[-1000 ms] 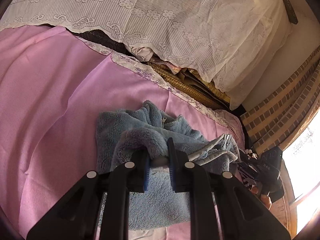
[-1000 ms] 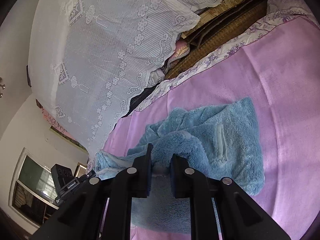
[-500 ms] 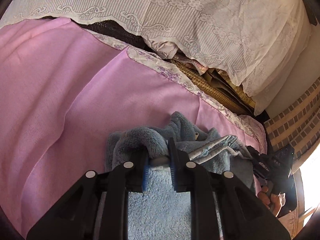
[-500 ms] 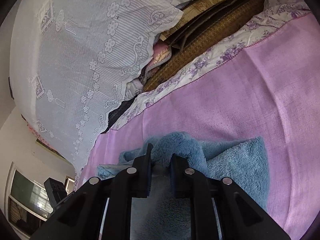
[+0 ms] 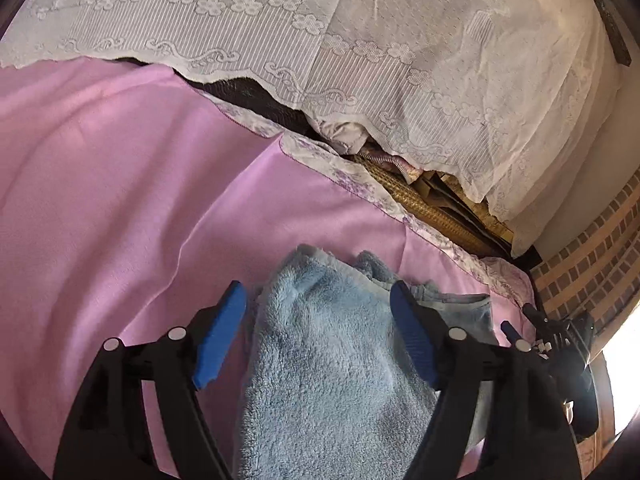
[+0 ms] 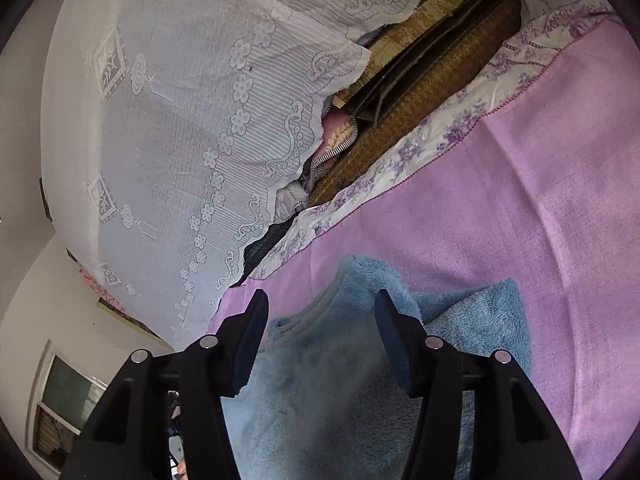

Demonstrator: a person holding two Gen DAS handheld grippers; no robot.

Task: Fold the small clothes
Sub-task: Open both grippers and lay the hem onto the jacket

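Blue fleece garment [image 5: 332,368] lay folded on pink bed sheet [image 5: 100,208], between both sets of jaws. Left gripper [image 5: 318,332] and right gripper [image 6: 320,336] jaws apart, opening, pads off the fleece.

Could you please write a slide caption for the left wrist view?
Left gripper, jaws opening, over a folded fluffy light-blue fleece garment on a pink bedsheet.

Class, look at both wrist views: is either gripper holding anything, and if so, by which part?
Nothing is held. The left gripper and right gripper are opening, their pads clear of the blue fleece garment lying between them.
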